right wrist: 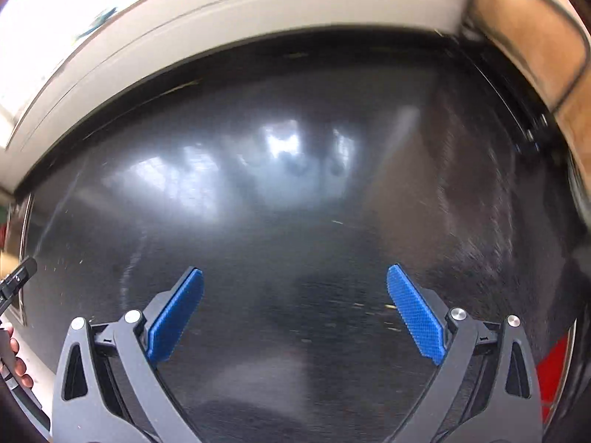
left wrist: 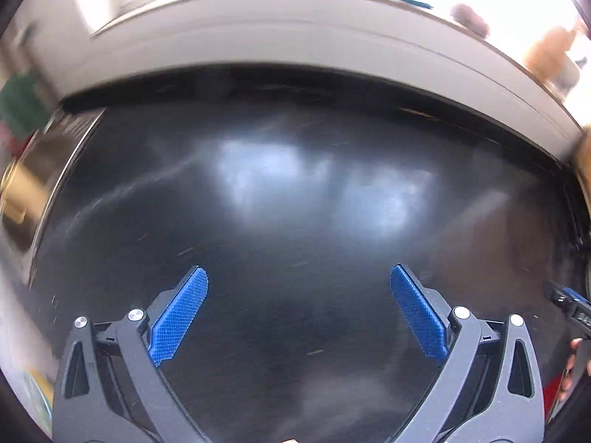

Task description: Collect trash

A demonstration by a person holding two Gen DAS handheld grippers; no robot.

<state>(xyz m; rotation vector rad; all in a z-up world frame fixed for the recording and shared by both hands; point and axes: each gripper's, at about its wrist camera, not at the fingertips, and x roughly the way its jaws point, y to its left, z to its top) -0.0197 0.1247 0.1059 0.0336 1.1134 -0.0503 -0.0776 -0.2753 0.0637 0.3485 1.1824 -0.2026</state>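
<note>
Both tools, left [left wrist: 299,277] and right [right wrist: 295,277], hang spread and empty over a glossy black surface [left wrist: 295,203].

Left gripper [left wrist: 299,277]: two dark grey plastic arms with triangular cut-outs, each carrying a flat blue finger pad [left wrist: 180,315] with fine cross-hatch texture; round silver screw heads [left wrist: 136,314] sit at the linkage pivots, two per side. Right gripper [right wrist: 295,277]: identical build, same grey linkage, blue textured pads [right wrist: 415,315], silver screws [right wrist: 457,313]. In the right wrist view a hand [right wrist: 13,358] shows at the left edge around a black handle; sleeve not visible.
</note>
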